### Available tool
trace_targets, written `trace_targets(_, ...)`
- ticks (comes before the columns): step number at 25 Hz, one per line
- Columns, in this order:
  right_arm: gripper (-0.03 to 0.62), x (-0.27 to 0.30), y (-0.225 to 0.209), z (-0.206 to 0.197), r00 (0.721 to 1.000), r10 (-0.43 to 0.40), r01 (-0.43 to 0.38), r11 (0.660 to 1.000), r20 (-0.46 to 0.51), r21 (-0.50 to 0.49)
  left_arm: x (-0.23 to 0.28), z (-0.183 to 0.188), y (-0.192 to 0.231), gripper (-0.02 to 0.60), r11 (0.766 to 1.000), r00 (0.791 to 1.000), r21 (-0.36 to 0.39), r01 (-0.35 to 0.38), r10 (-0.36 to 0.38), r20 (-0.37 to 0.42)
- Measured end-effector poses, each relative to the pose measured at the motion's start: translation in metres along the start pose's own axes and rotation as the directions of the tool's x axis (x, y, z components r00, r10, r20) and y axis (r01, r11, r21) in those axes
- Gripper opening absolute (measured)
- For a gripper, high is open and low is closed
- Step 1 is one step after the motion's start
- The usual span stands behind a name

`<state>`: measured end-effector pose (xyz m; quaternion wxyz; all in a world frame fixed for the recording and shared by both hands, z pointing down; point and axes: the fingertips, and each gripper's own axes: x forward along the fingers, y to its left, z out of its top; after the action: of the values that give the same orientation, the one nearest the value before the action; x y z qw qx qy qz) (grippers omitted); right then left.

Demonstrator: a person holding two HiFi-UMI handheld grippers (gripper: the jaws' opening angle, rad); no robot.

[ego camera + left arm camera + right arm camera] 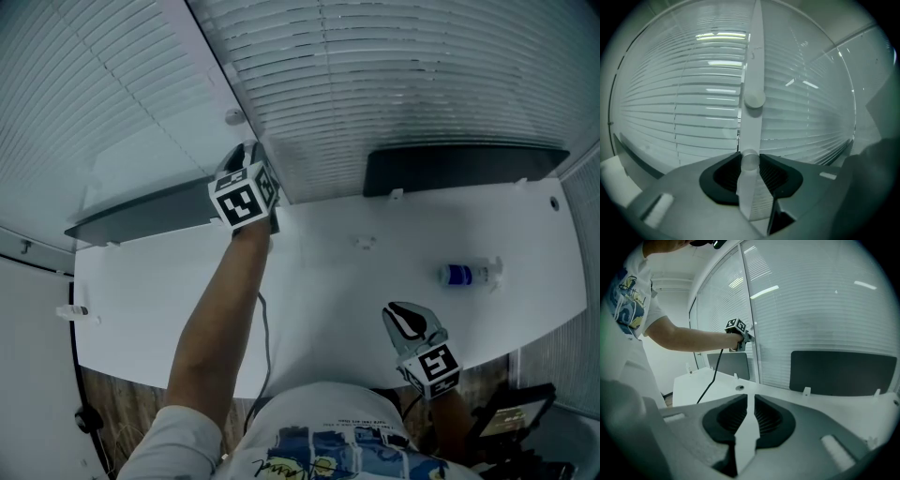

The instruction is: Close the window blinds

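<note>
Head view. White bench (328, 281) runs along a corner of windows, and the blinds (422, 103) are lowered over the glass on both sides of a white post (216, 56). Two dark panels stand at the far edge: one at 1 o'clock (464, 169), one at 10 o'clock (141, 214). A small bottle with a blue label (464, 274) lies on its side at 3 o'clock, well clear of both tools.

Left arm: my operator's bare forearm is stretched across the bench toward 11 o'clock, with a cable (265, 328) hanging under it. The left tongs (251, 155) are up at the post, marker cube facing the head camera. In the left gripper view the jaws pinch a clear wand (749, 161) that hangs in front of the post, between the two blinds.

Right arm: held low and close to the body at 5 o'clock. The right tongs (405, 319) hover over the near edge of the bench. Jaws stand a thin slit apart, nothing between them.
</note>
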<state>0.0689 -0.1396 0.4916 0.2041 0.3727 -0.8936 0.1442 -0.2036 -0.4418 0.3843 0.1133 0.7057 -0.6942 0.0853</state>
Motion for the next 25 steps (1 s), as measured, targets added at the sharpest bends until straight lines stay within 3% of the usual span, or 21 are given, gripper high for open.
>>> trace_targets(8,0.035,-0.001,0.000,-0.003,1.000,-0.002,0.002,1.000,-0.001,0.002,0.001,-0.003,0.001,0.152,0.969,1.000,0.249,-0.011,0.014,-0.013)
trace_targets(10,0.035,-0.001,0.000,-0.004,1.000,0.000,0.000,1.000,-0.001,0.003,0.000,-0.002,0.001,0.178,0.940,1.000,0.341,-0.012,0.015,-0.007)
trace_targets(11,0.035,-0.001,0.000,-0.004,1.000,0.001,-0.001,1.000,-0.001,0.004,-0.002,-0.001,0.000,0.179,0.914,1.000,0.406,-0.012,0.014,-0.002)
trace_targets(13,0.035,0.000,0.000,-0.001,1.000,0.000,0.000,1.000,0.002,0.003,-0.004,0.000,-0.004,0.179,0.832,1.000,0.554,-0.013,0.008,0.012)
trace_targets(17,0.035,0.000,0.002,0.000,1.000,0.002,-0.002,1.000,0.007,0.000,-0.006,-0.006,-0.013,0.179,0.628,1.000,0.779,-0.002,-0.011,0.012)
trace_targets(22,0.035,0.000,0.002,0.000,1.000,0.002,-0.002,1.000,0.003,0.002,-0.003,-0.006,-0.019,0.179,0.318,0.999,0.948,-0.026,-0.010,0.030)
trace_targets(23,0.035,0.000,0.002,0.000,1.000,0.001,-0.001,1.000,0.003,0.003,-0.001,-0.008,-0.021,0.179,0.268,1.000,0.963,-0.021,-0.011,0.024)
trace_targets(25,0.035,0.000,0.001,0.000,1.000,0.000,0.000,1.000,0.003,0.003,0.001,-0.012,-0.022,0.178,0.213,1.000,0.977,-0.004,-0.013,0.007)
